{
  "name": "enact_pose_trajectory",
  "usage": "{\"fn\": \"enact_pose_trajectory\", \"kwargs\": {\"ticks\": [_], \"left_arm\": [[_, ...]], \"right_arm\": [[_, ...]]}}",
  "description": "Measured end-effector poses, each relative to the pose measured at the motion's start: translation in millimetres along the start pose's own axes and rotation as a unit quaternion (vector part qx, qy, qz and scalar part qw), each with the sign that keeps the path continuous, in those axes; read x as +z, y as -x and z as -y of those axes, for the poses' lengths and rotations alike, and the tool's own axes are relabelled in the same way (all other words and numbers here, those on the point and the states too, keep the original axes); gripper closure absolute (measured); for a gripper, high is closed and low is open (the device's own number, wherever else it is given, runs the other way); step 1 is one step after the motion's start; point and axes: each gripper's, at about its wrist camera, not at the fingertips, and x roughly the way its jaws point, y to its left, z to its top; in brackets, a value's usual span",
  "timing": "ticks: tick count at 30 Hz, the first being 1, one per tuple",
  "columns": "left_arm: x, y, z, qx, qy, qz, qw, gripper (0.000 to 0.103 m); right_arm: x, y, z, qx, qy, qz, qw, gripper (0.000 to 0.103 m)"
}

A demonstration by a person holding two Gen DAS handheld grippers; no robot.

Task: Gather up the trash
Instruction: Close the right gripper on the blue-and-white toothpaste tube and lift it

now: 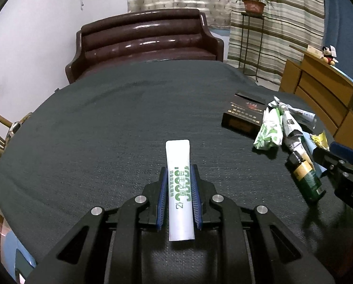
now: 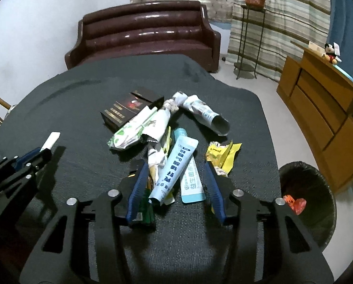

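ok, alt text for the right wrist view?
Open right tongs straddle a pale blue sachet in a litter pile on a dark tablecloth. Left tongs at far left grip a white sachet; a lined bin stands on the floor, right.

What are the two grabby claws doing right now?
Left gripper: closed on the white sachet with green print.
Right gripper: open, fingers either side of the light blue sachet, not gripping.

We find the left gripper low over the table, its blue-padded fingers drawn close together and clamped on a white sachet lying lengthwise between them. The right gripper — to its right — stands with jaws spread wide, fingers straddling the trash pile, gripping nothing.
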Motion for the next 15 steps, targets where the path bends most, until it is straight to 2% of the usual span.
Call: {"fn": "enact_pose_trajectory", "kwargs": {"ticks": [8,10,15], "left_arm": [[0.6,-3.9,-3.5,-0.01,0.003,-0.004,0.9999,0.083],[0.6,-3.6,-3.4,-0.009,0.003,-0.004,0.9999,0.083],[1.0,-3.6,-3.7,-0.009,0.002,-0.004,0.9999,0.083]], "right_arm": [[-2.2,-6.6,5.0,0.01,-0.009,-0.017,1.0,0.076],[-2.8,-6.3,4.8,0.012,-0.008,-0.018,1.0,0.087],[-4.3,-5.2,2.9,0.016,-0.001,-0.017,1.0,0.088]]}}
